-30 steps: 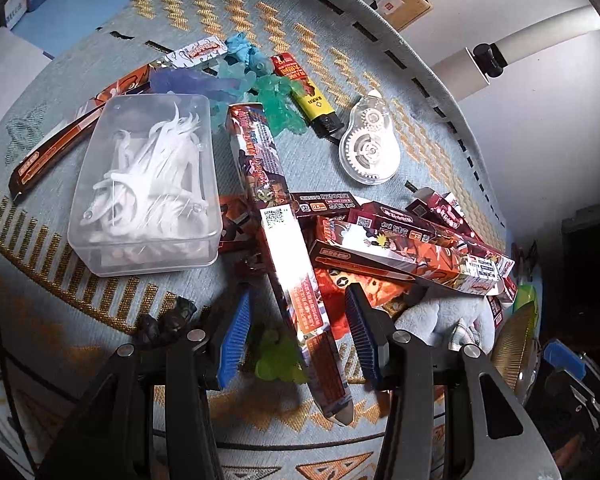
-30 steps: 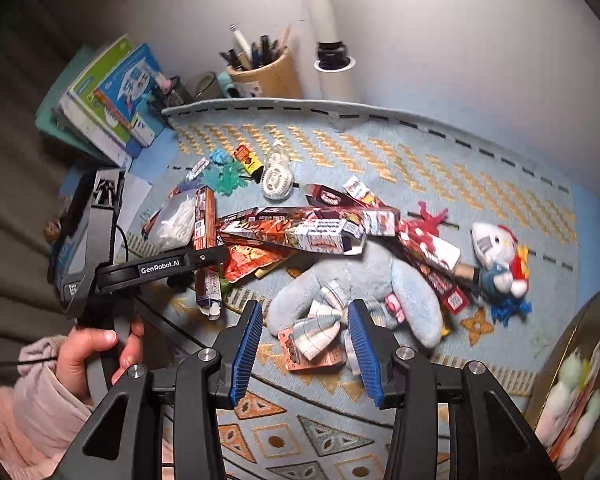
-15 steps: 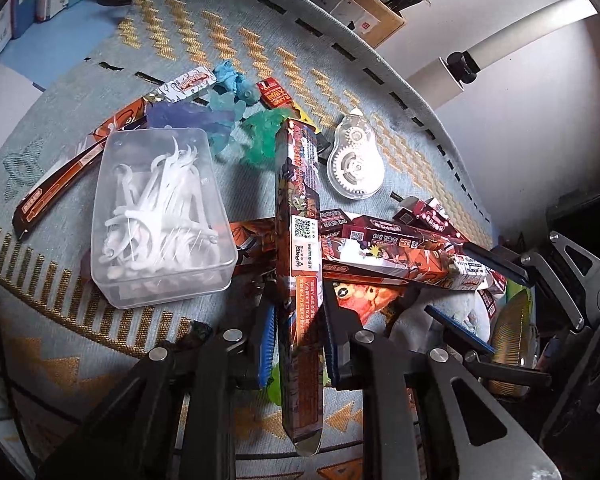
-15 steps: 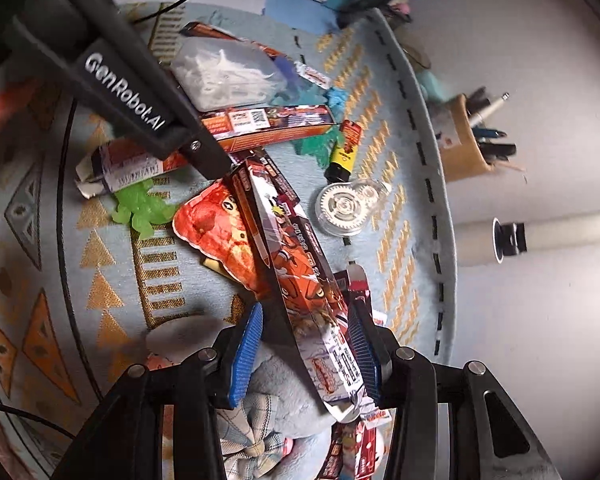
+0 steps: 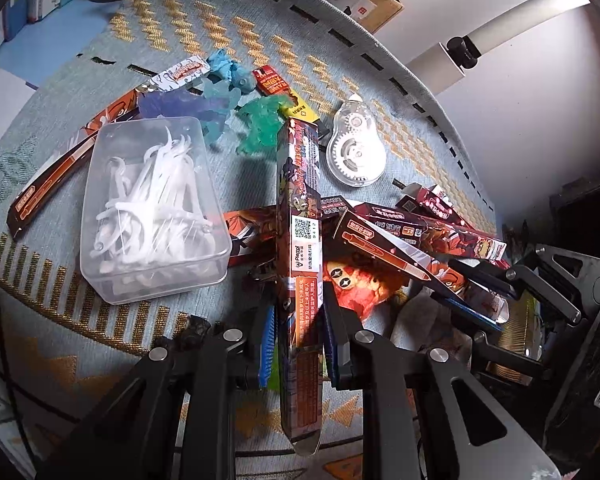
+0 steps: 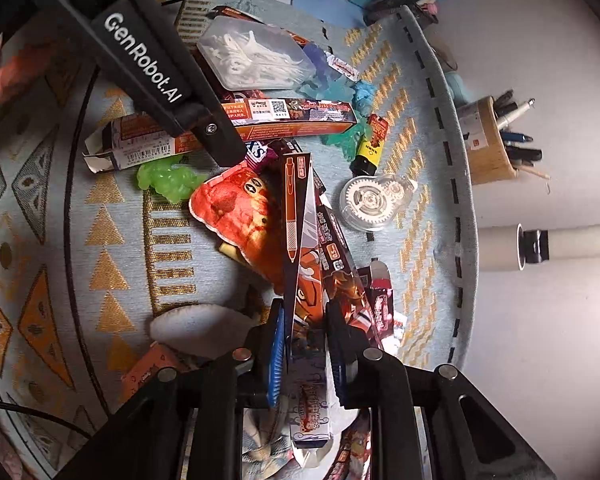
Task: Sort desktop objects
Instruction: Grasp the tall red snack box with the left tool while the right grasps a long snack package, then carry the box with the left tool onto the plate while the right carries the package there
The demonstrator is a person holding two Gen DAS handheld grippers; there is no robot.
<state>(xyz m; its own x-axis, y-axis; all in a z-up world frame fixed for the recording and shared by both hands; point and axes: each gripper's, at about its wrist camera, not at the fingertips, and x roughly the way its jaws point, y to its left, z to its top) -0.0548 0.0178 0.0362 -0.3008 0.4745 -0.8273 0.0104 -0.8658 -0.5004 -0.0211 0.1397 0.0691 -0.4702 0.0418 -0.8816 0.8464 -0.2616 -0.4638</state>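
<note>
My left gripper (image 5: 298, 336) is shut on a long printed pen box (image 5: 300, 200), which stands lengthwise between the blue pads and points away over the pile. In the right wrist view that same box (image 6: 300, 112) lies crosswise under the black left gripper arm (image 6: 152, 76). My right gripper (image 6: 306, 344) is shut on another long carton (image 6: 298, 208) with a pen drawn on its dark side. This carton rises out of a heap of similar red cartons (image 5: 440, 224). The right gripper's frame (image 5: 560, 280) shows at the right edge of the left wrist view.
On the patterned cloth lie a clear box of white floss picks (image 5: 152, 208), a correction tape dispenser (image 5: 356, 152), translucent blue and green figures (image 5: 260, 124), a green figure (image 6: 168, 176), an orange pouch (image 6: 236, 212) and a grey plush (image 6: 196, 328). A pen pot (image 6: 488, 144) stands past the mat's edge.
The left gripper closed on its pen box and raised the box's far end. The right gripper rolled, came down over the carton heap and closed on the pen-picture carton.
</note>
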